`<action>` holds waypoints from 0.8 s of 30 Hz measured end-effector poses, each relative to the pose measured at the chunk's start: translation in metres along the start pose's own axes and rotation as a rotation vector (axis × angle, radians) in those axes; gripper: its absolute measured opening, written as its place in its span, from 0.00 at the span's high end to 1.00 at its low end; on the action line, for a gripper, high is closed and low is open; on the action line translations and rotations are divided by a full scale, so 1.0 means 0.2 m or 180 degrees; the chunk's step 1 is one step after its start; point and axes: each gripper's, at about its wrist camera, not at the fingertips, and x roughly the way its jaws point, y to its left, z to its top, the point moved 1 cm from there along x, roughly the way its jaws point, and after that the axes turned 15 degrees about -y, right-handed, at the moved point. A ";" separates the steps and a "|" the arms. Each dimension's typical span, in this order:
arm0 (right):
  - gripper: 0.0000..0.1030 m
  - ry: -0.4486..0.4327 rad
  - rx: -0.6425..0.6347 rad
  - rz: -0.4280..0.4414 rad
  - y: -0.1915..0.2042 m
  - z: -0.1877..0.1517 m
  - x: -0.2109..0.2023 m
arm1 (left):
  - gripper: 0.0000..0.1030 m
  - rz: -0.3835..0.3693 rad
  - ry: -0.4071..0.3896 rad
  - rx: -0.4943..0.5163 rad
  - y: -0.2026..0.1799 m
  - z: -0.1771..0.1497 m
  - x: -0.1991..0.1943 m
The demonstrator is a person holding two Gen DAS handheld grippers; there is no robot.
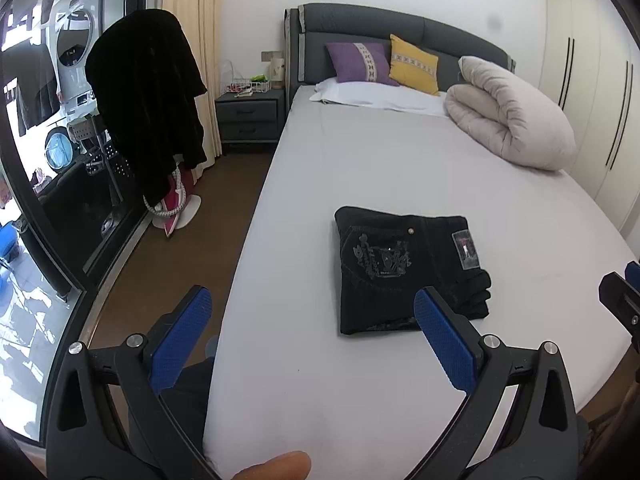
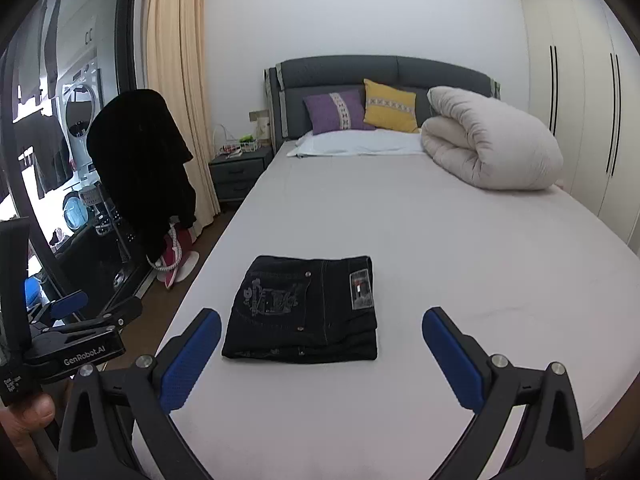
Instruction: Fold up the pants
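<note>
Black pants (image 1: 408,272) (image 2: 308,308) lie folded into a compact rectangle on the pale bed sheet (image 1: 360,184) (image 2: 440,248), embroidered back pocket and waist label facing up. My left gripper (image 1: 314,304) hovers open above the bed's near left edge, short of the pants, with nothing between its blue pads. My right gripper (image 2: 322,326) is open too, held back from the pants on the near side, and empty. Its tip shows at the right edge of the left wrist view, and the left gripper's body shows at the left of the right wrist view.
A rolled beige duvet (image 2: 492,144), a purple cushion (image 2: 336,110), a yellow cushion (image 2: 390,106) and a white pillow lie at the headboard. Left of the bed are a nightstand (image 1: 248,118), a dark garment draped over a stand (image 1: 148,96) and a glass door. Wardrobes (image 2: 580,100) line the right wall.
</note>
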 end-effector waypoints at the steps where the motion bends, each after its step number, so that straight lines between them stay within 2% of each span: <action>1: 0.00 0.0019 0.0004 -0.0005 0.00 -0.01 0.01 | 0.00 -0.0002 0.0022 0.0002 0.00 -0.01 0.01; 24: 0.00 0.0337 0.0072 0.0011 -0.04 -0.09 0.13 | 0.00 -0.0021 0.0237 0.0073 -0.02 -0.08 0.26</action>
